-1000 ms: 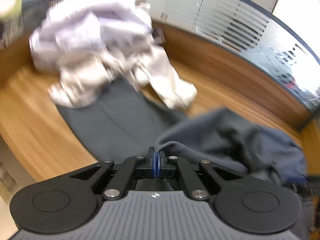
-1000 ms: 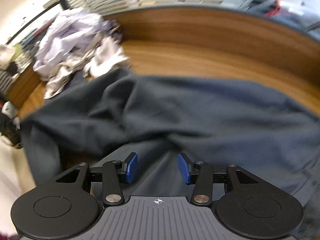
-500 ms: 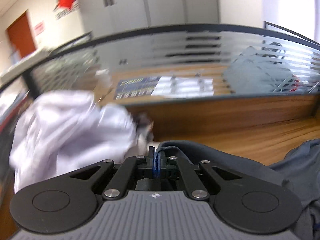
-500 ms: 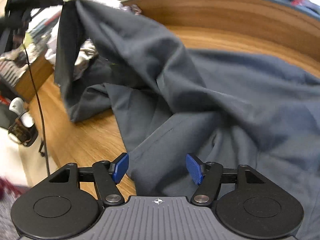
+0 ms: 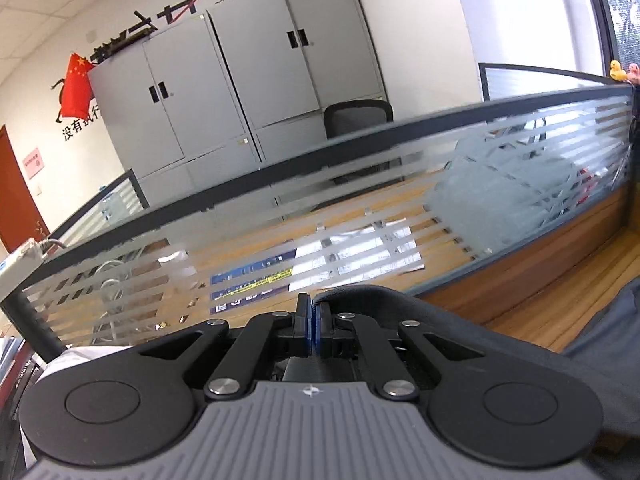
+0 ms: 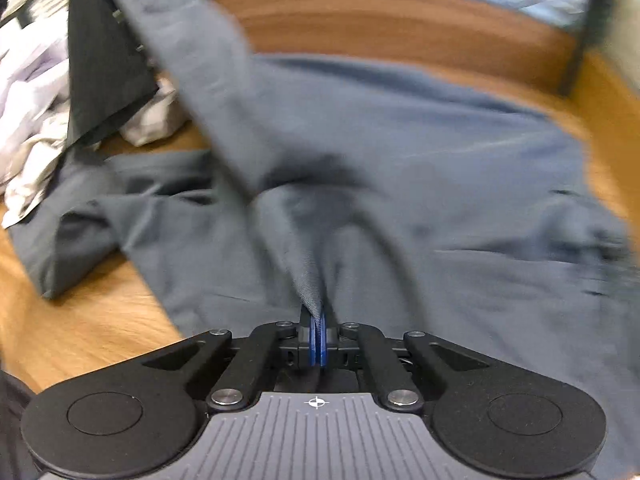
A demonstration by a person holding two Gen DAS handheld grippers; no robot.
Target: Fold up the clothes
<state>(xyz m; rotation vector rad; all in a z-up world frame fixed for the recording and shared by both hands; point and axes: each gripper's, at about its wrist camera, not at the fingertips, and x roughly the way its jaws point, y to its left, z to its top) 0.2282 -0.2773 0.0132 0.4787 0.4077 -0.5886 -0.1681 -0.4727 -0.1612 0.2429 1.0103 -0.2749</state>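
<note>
- Now gripping the garment [image 6: 400, 168] at two places: left gripper [image 5: 313, 330] clamped on a rolled hem, held up level with the glass partition [image 5: 360, 216]; right gripper [image 6: 318, 338] pinched shut on a ridge of cloth low over the bench [image 6: 80, 332].
- Lying mostly spread across the bench, grey and creased, with one end lifted into a taut band running up toward the top left in the right wrist view.
- Crowding the far left edge: a pile of white clothes [image 6: 28, 120], touching the garment's lifted part or just behind it; cannot tell which.
- Judging the step: opening and straightening before the first fold, not yet folding.
- Calling next for pulling both grips apart to flatten the cloth, keeping clear of the white pile, then laying it down smooth.
</note>
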